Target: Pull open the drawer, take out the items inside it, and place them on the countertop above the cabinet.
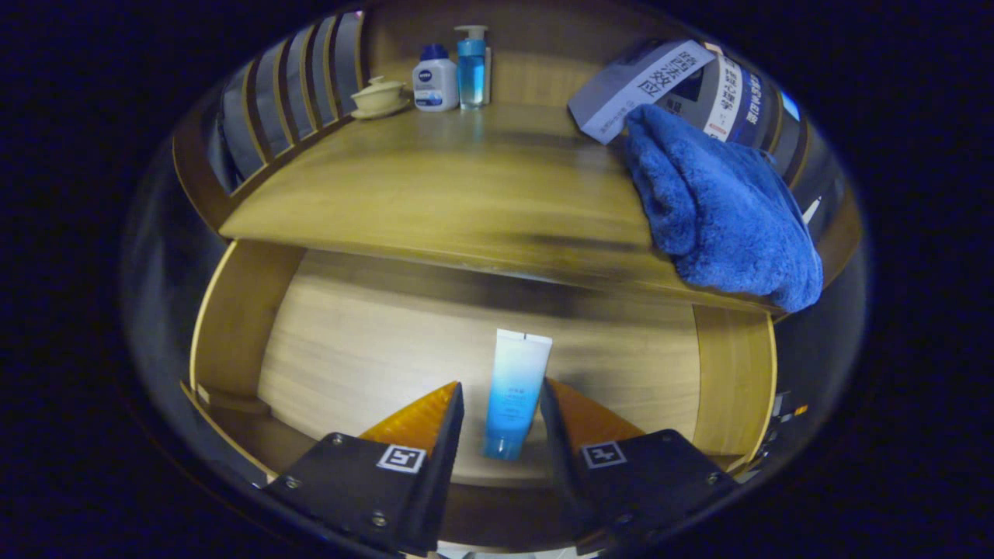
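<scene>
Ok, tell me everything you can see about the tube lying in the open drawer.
The tube is a soft squeeze tube, plastic by the look of it, white at its flat crimped end and fading to blue toward the cap end. It has small print I cannot read. It lies flat on the drawer floor, crimped end pointing toward the back, cap end toward the front. The gripper is open, its fingers on either side of the tube, with a small gap visible on each side.

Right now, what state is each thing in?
Drawer: pulled open.
Tube: lying in the drawer, between the fingers, not gripped.
Gripper: open, straddling the tube.
Blue towel: draped over the countertop edge.
Pump bottle: upright.
</scene>
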